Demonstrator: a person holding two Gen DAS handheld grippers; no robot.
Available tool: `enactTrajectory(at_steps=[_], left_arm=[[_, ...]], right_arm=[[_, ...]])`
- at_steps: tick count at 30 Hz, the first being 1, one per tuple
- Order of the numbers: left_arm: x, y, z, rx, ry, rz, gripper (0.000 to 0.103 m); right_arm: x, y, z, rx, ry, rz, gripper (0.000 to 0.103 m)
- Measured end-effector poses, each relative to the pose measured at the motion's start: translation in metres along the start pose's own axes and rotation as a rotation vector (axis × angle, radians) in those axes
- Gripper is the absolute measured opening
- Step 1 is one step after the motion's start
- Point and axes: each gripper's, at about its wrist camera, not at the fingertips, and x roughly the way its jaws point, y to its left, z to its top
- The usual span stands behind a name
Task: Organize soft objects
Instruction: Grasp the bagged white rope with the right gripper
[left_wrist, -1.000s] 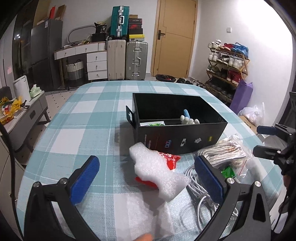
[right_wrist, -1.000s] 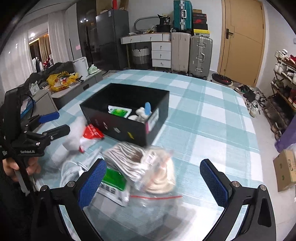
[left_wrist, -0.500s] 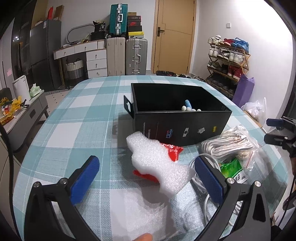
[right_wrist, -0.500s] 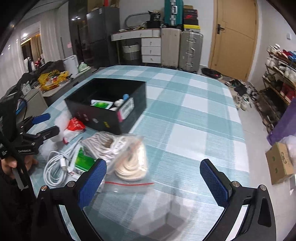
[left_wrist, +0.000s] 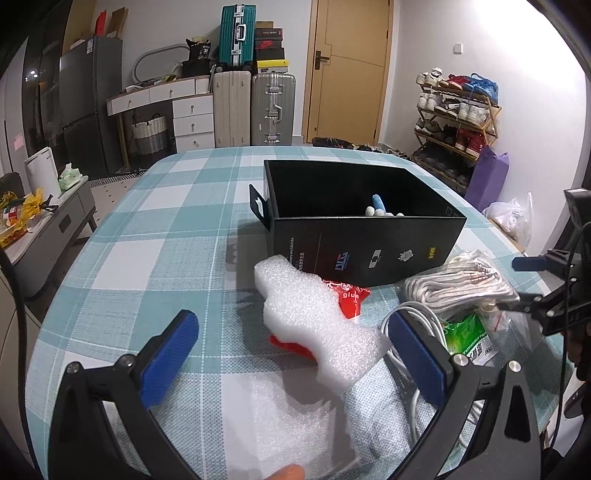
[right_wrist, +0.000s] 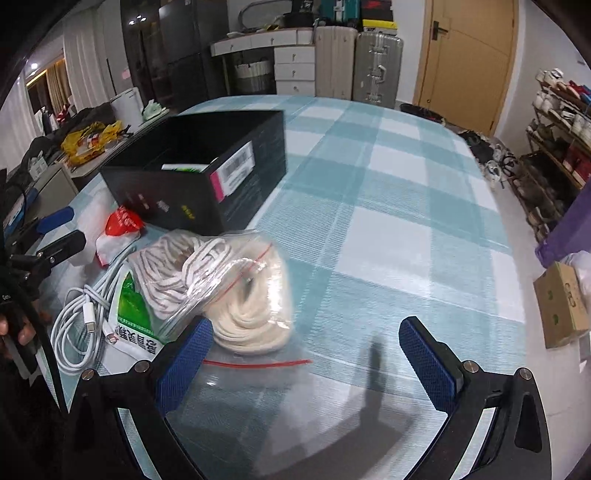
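Left wrist view: the left gripper (left_wrist: 291, 354) is spread wide and holds nothing. The white foam piece (left_wrist: 314, 321) lies on the checked table (left_wrist: 147, 243) between its fingers, toward 1 o'clock, overlapping a red glue packet (left_wrist: 351, 297) just in front of the black box (left_wrist: 364, 236) at 12 o'clock. Risk, as I judge it: closing on the foam could catch the packet under it or drag the white cable (left_wrist: 413, 314) at 3 o'clock; foam also squashes and may slip out. Count here: one foam piece, one red packet, one box, one cable bundle, one bag of rope (left_wrist: 461, 284), one green packet (left_wrist: 465, 332).

Right wrist view: the right gripper (right_wrist: 306, 358) is likewise spread and empty, hovering over the table. The bag of rope (right_wrist: 221, 280) sits at 11 o'clock, touching the left finger's tip. The slick plastic could slide or spill rope if pinched at one corner. Count: one bag, one green packet (right_wrist: 133, 314), one cable (right_wrist: 77, 328), one box (right_wrist: 199, 173).
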Motion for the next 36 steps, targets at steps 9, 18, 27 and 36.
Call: enactTrajectory(at_steps=[9,18,27,36], left_arm=[[0.001,0.0,-0.002,0.002,0.005,-0.001,0.103],[0.003,-0.001,-0.002,0.007,0.013,0.001,0.103],[0.004,-0.002,-0.002,0.013,0.018,-0.002,0.103],[0.005,-0.002,-0.002,0.012,0.021,-0.009,0.103]], right_arm=[[0.018,0.019,0.005,-0.011,0.017,0.024,0.102],[0.017,0.017,0.009,0.02,-0.012,-0.013,0.1],[0.023,0.025,0.008,-0.012,0.004,0.009,0.073],[0.014,0.018,0.008,-0.001,-0.031,0.034,0.044]])
